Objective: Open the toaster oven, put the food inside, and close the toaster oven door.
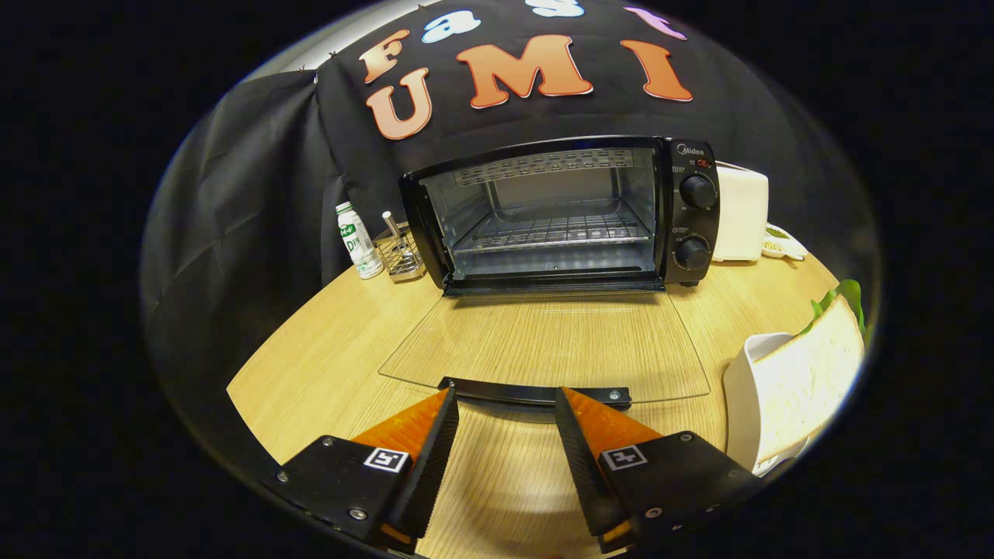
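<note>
Toaster oven (571, 213) stood on wooden bench (326, 349), glass door (543, 345) dropped flat, wire rack (551, 231) bare. Jaws (506, 397) were released, gripping nothing, tips at the door handle (536, 392). Bread slice (808, 380) lay on white plate (742, 396) right of the door.

Overhead light, bright, even. Soft shadow under oven (559, 213) front on tabletop (326, 365). Faint glare on glass door (543, 341). Strong fisheye bending near rim; bread (808, 380) slightly soft. Centre sharp.
</note>
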Demonstrator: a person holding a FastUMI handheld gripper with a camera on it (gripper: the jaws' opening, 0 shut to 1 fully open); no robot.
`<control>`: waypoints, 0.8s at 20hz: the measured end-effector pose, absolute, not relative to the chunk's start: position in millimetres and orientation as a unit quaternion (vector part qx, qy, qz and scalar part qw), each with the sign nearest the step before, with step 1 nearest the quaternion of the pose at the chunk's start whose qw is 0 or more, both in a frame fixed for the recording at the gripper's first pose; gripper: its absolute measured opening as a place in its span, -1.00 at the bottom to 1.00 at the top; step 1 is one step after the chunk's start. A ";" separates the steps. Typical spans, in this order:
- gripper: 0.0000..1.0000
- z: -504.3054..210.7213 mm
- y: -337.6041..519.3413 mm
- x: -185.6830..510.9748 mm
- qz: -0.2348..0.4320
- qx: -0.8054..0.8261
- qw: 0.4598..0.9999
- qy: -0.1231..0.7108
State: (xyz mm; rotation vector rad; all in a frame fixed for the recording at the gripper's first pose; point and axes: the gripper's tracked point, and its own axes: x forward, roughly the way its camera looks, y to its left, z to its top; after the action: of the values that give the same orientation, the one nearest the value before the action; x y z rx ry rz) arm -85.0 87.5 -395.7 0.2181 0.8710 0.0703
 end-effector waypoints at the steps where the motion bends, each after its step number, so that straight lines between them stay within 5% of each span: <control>1: 0.50 -396.8 87.4 -85.4 0.037 0.104 0.900 0.422; 3: 0.51 -391.3 89.4 -84.9 0.049 0.109 0.902 0.416; 7: 0.83 -372.0 62.9 -82.9 0.036 0.080 0.915 0.393; 16: 0.95 -291.2 -13.1 -94.6 0.023 0.080 0.925 0.370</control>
State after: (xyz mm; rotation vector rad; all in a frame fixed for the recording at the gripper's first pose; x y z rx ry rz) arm -94.6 -13.1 -291.2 0.1649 0.7596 0.0475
